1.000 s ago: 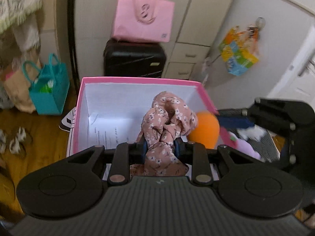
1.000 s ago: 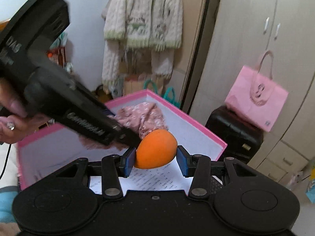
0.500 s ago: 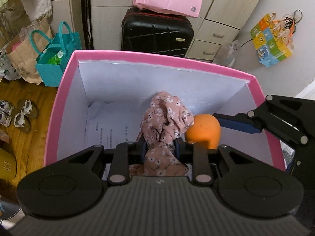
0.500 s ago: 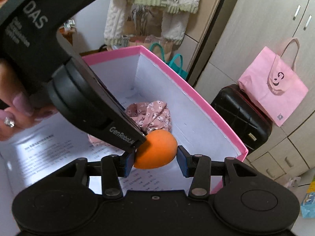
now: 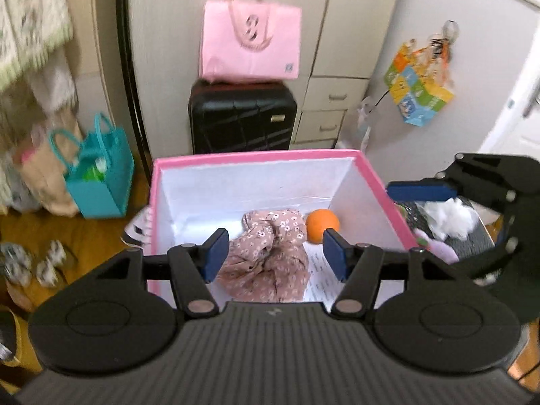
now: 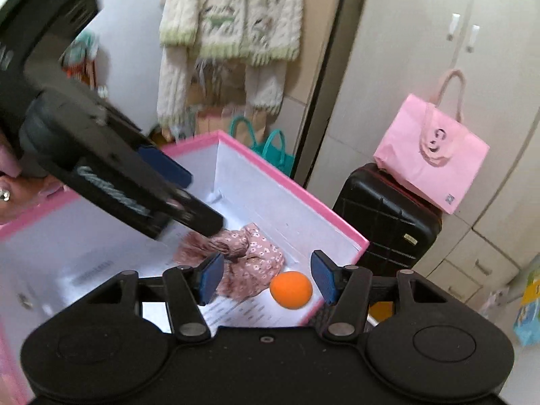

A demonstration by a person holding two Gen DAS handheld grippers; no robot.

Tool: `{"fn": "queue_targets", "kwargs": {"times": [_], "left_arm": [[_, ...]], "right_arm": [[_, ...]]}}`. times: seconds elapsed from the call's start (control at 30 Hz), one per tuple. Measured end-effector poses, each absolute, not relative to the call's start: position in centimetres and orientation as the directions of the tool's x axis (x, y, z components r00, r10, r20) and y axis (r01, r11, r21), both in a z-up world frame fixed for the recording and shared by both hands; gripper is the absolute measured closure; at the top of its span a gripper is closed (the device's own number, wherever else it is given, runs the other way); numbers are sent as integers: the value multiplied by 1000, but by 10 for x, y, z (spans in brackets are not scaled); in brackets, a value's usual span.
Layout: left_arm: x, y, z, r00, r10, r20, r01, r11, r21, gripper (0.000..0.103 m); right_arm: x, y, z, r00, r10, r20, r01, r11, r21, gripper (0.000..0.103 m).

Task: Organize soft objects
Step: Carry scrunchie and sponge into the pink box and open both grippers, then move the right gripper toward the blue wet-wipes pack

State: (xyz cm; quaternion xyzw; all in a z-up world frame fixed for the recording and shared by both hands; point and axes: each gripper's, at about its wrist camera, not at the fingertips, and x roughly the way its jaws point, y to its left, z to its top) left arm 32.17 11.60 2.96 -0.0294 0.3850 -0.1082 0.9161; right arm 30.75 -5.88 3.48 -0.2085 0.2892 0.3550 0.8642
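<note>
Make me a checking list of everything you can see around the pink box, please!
Surface: wooden floor left of the box.
Job's things: floral cloth and orange ball lie inside the pink box, side by side.
Clutter: white fluff right of the box.
Grippers: left claw and right claw are opening, gripping nothing.
Cables: nothing seen.
Surroundings: black suitcase with pink bag on top, teal bag, hanging cardigan.

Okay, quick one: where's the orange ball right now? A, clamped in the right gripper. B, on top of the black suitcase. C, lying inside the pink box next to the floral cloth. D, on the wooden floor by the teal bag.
C: the round orange ball lies on the bottom of the pink-rimmed box, beside the crumpled pink floral cloth, free of either gripper.
</note>
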Motion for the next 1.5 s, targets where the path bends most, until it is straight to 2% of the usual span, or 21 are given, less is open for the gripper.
{"fn": "queue_targets", "kwargs": {"times": [0.2, 0.33, 0.53, 0.83, 1.1, 1.5], "left_arm": [[269, 115, 61, 707, -211, -675, 226, 972, -66, 42], [235, 107, 73, 692, -245, -679, 271, 960, -70, 39], [185, 87, 88, 670, -309, -675, 348, 934, -83, 34], [118, 40, 103, 685, -371, -627, 474, 880, -2, 25], [92, 2, 92, 631, -420, -652, 568, 823, 19, 24], [82, -36, 58, 541, -498, -678, 644, 763, -47, 24]], "right_arm": [[278, -102, 60, 569, 553, -608, -692, 721, 8, 40], [257, -121, 71, 565, 579, -588, -678, 732, 69, 40], [211, -141, 87, 593, 590, -548, -682, 730, 49, 40], [149, -171, 99, 605, 608, -513, -692, 721, 38, 40], [110, -200, 90, 626, 604, -493, -680, 732, 34, 40], [74, -232, 60, 666, 557, -497, -635, 772, 15, 40]]}}
